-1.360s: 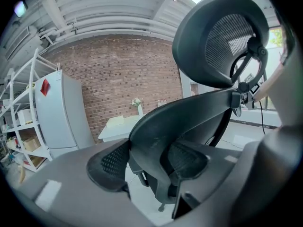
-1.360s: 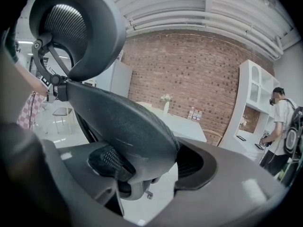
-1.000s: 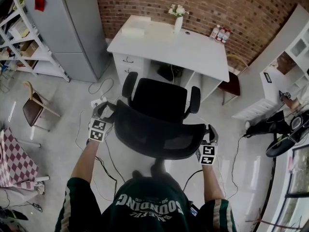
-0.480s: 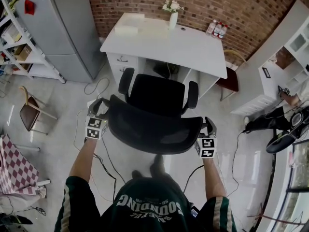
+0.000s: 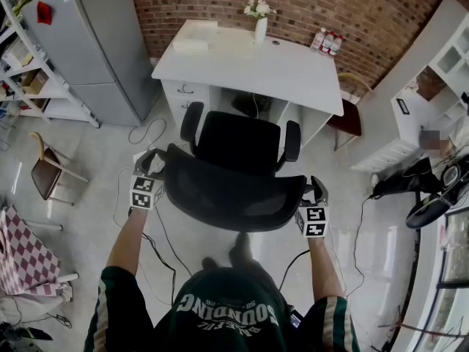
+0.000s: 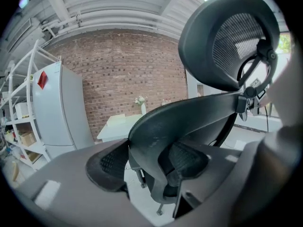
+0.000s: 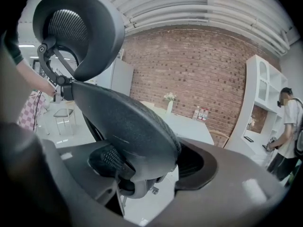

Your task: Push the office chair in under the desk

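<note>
Both forearms reach forward from a dark green shirt (image 5: 227,310), roughly parallel and angled a little downward, one to each side of the black mesh office chair (image 5: 238,167). The left gripper (image 5: 152,163) is at the left edge of the curved mesh backrest (image 5: 234,196). In the left gripper view that rim (image 6: 151,136) runs between the ribbed pads (image 6: 106,164) and lies against them. The jaws have just eased a little wider, yet they are clamped on the rim. The right gripper (image 5: 316,191) is clenched on the backrest's opposite edge, which fills the gap between its pads (image 7: 111,162) in the right gripper view. The headrest (image 7: 75,30) rises above.

Beyond the backrest, the black seat (image 5: 240,141) faces the kneehole of the white table (image 5: 300,79). Its front and both armrests (image 5: 192,119) come close to the table's near edge, and most of the chair is out on the pale floor (image 5: 95,196). A white vase of flowers (image 5: 260,29) stands at the table's far side, before a red brick wall (image 5: 330,6). A grey fridge (image 5: 102,42) stands left.
</note>
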Demonstrator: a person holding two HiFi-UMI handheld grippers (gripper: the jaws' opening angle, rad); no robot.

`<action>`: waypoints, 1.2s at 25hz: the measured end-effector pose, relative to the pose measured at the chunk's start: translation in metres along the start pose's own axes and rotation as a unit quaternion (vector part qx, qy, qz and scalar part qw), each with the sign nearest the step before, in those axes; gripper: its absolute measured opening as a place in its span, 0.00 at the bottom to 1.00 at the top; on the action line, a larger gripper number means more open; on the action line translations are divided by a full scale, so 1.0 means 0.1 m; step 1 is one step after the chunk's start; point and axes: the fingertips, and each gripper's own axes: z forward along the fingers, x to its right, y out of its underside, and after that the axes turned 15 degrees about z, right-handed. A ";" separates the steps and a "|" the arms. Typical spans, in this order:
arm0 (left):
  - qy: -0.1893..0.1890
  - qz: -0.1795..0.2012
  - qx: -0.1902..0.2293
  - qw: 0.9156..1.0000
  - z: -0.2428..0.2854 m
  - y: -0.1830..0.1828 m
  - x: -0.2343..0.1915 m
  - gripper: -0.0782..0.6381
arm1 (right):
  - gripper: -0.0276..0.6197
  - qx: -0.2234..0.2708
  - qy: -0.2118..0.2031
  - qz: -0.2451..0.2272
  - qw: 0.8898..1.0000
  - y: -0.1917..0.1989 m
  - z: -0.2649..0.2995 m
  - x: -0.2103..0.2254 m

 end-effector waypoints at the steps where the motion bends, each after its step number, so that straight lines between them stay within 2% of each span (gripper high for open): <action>1: 0.001 -0.009 -0.001 1.000 -0.03 0.00 0.01 0.49 | 0.49 -0.003 0.004 0.003 1.000 0.01 -0.03 0.01; 8: -0.014 -0.046 0.002 0.999 -0.42 0.11 0.15 0.48 | 0.49 0.025 0.066 0.050 0.996 0.09 -0.41 0.00; 10: -0.011 -0.048 0.002 0.999 -0.56 0.16 0.27 0.47 | 0.46 0.044 0.079 0.063 0.994 0.10 -0.56 -0.09; 11: -0.008 -0.045 0.004 0.999 -0.62 0.15 0.35 0.47 | 0.41 0.052 0.080 0.068 0.993 0.11 -0.63 -0.16; 15: -0.004 -0.036 0.021 0.999 -0.83 0.03 0.55 0.42 | 0.30 0.065 0.058 0.082 0.993 0.09 -0.80 -0.48; 19: 0.001 -0.045 0.046 0.998 -1.11 -0.09 0.76 0.35 | 0.21 0.073 0.039 0.076 0.994 0.09 -0.97 -0.72; 25: -0.022 -0.028 0.046 0.998 -1.38 -0.29 1.02 0.12 | 0.14 0.084 0.023 0.075 0.993 0.07 -1.21 -0.82; 30: -0.030 -0.024 0.051 0.998 -1.57 -0.49 1.28 0.12 | 0.06 0.094 0.010 0.065 0.993 0.03 -1.51 -0.83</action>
